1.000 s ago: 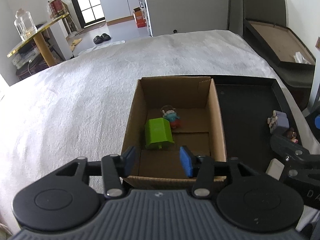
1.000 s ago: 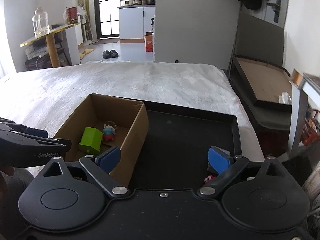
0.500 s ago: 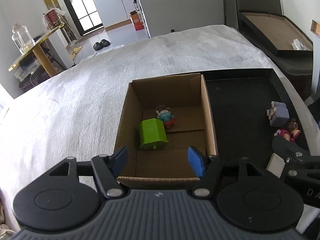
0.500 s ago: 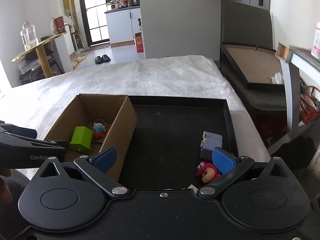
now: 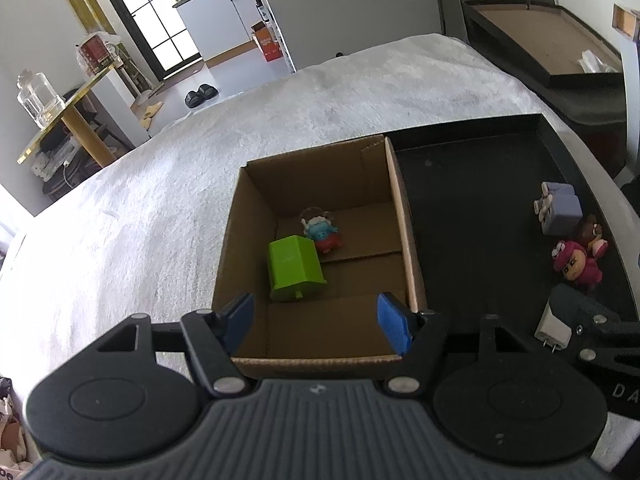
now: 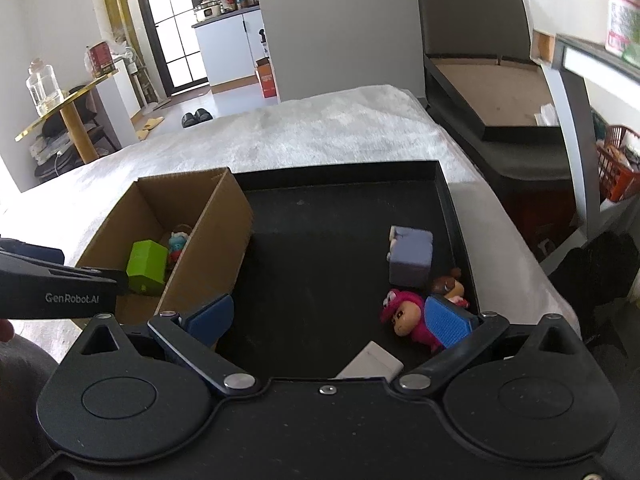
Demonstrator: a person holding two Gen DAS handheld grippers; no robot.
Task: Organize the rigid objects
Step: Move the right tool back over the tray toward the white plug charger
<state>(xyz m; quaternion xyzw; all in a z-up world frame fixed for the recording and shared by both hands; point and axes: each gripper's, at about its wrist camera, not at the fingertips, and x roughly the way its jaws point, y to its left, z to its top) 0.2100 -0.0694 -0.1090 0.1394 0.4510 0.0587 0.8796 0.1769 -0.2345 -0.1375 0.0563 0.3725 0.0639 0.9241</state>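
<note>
Above cardboard box (image 5: 412,268), left gripper (image 5: 316,322) tilted down, fingers (image 5: 394,328) apart

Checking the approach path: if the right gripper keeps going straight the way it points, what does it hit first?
Likely the bare floor of the black tray. The open right gripper has nothing between its fingers; the pink figurine lies just inside its right finger and the white adapter below centre. Depth is uncertain.
</note>
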